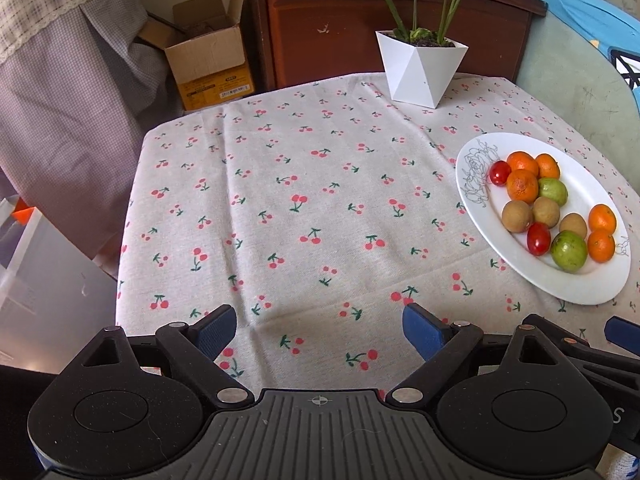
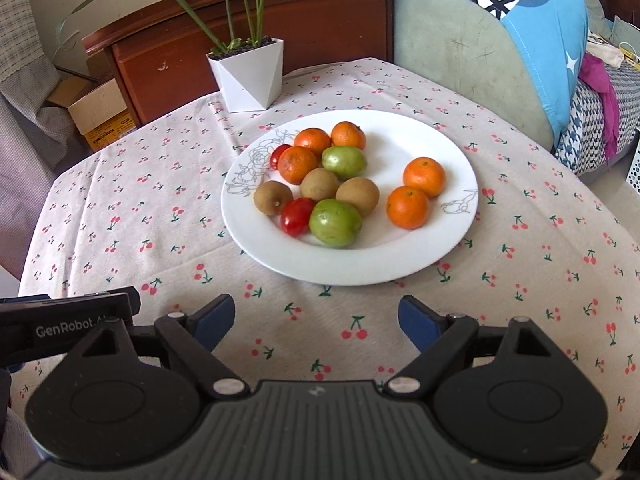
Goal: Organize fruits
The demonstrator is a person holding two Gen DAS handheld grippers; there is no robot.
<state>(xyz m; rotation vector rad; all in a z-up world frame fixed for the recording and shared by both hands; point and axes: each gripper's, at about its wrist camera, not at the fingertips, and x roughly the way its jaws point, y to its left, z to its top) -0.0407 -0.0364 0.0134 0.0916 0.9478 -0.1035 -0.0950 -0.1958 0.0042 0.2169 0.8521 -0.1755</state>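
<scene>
A white plate sits on the cherry-print tablecloth and holds mixed fruit: several oranges, three brown kiwis, two green fruits and two red tomatoes. In the left wrist view the plate lies at the right, with oranges and a tomato on it. My right gripper is open and empty, just in front of the plate's near rim. My left gripper is open and empty over bare cloth, left of the plate.
A white faceted planter with a green plant stands at the table's far edge, also in the left wrist view. A wooden cabinet and a cardboard box are behind the table. A sofa with blue cloth is at the right.
</scene>
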